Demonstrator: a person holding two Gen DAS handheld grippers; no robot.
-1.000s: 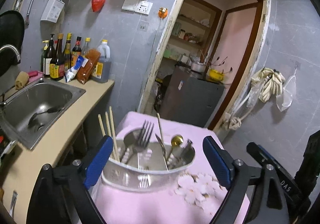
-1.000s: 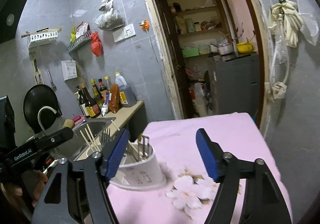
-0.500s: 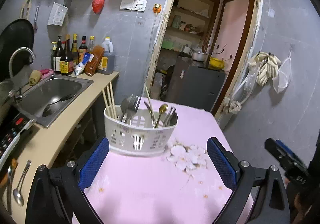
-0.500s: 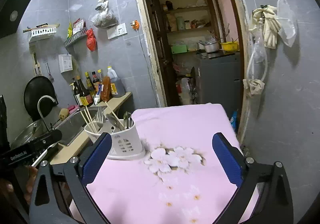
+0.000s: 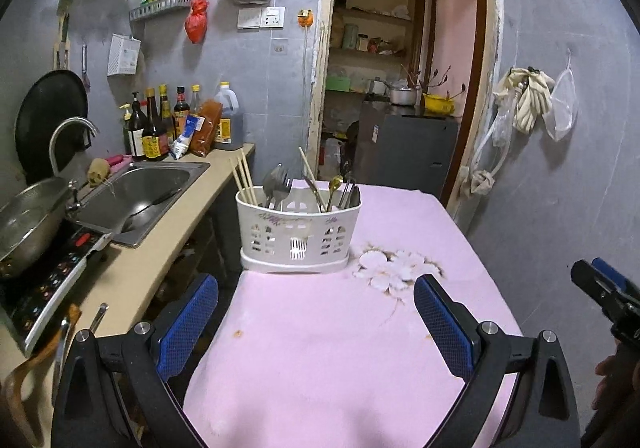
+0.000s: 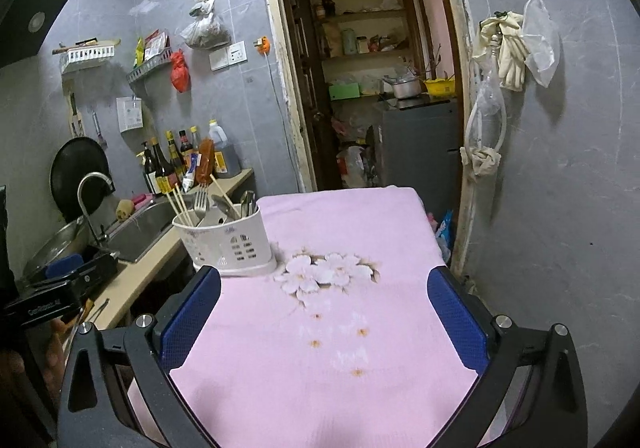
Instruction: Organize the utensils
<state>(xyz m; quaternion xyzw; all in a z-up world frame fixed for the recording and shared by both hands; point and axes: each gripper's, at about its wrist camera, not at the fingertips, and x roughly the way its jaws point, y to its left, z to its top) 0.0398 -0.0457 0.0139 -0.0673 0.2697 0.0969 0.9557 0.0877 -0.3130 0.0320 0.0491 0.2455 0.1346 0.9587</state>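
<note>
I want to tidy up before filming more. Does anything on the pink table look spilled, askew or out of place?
Small orange-brown spots stain the pink tablecloth below the white flower print, like drips. In the white utensil caddy, one chopstick stands in a middle compartment, apart from the chopstick bundle at its left end. The caddy itself stands upright.

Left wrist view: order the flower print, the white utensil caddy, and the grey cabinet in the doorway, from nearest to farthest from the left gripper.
1. Flower print on the pink tablecloth, just ahead of the left gripper, toward its right side.
2. White utensil caddy, beyond it, slightly left.
3. Grey cabinet, far back through the doorway.
</note>
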